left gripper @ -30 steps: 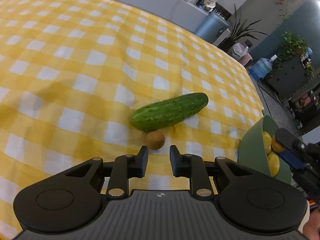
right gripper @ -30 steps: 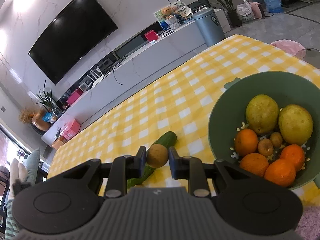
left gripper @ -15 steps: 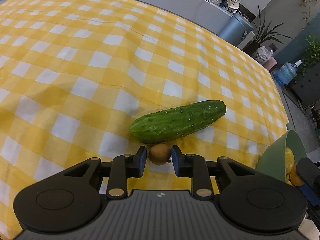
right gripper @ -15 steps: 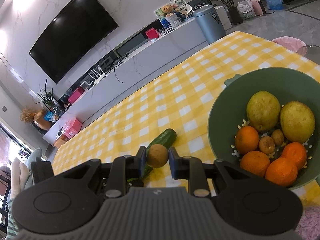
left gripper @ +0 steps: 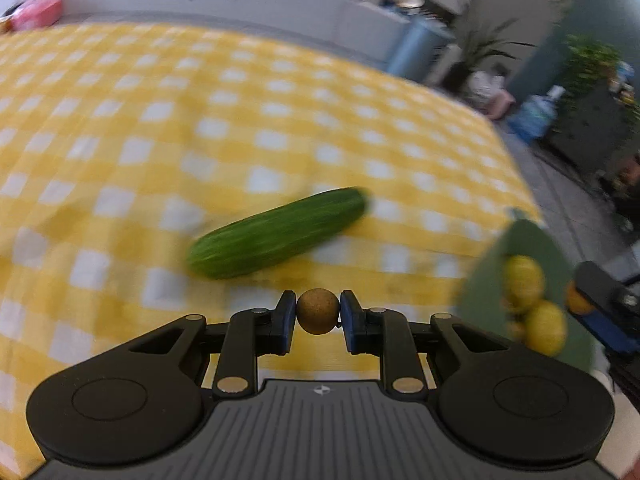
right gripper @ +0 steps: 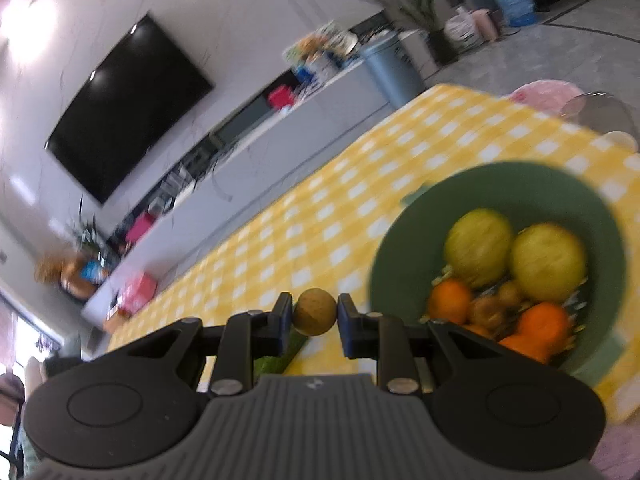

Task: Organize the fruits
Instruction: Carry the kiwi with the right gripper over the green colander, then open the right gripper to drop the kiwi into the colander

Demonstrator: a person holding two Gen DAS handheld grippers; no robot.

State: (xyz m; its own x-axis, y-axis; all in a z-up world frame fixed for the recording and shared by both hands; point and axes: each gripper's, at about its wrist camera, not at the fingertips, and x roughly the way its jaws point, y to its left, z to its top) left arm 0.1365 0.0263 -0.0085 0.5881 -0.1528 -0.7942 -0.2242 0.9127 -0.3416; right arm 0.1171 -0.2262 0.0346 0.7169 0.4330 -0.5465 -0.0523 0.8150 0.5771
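My left gripper (left gripper: 318, 312) is shut on a small round brown fruit (left gripper: 318, 311) and holds it above the yellow checked cloth, just short of the green cucumber (left gripper: 276, 234). My right gripper (right gripper: 314, 312) is shut on a second small brown fruit (right gripper: 315, 311), held to the left of the green bowl (right gripper: 404, 264). The bowl holds two yellow-green fruits, several oranges and small brown fruits. The bowl also shows at the right of the left wrist view (left gripper: 532, 236), with the right gripper's blue-tipped finger beside it. Both views are motion-blurred.
The table's far edge and right edge run close to the bowl. Beyond it stand a long grey cabinet (right gripper: 256, 168), a wall TV (right gripper: 128, 108), a grey bin (right gripper: 390, 68) and plants. A pink item (right gripper: 544, 94) lies past the table's far right corner.
My left gripper closed on the small brown fruit beside the cucumber and lifted it off the cloth. My right gripper still holds its fruit and has shifted a little relative to the bowl.
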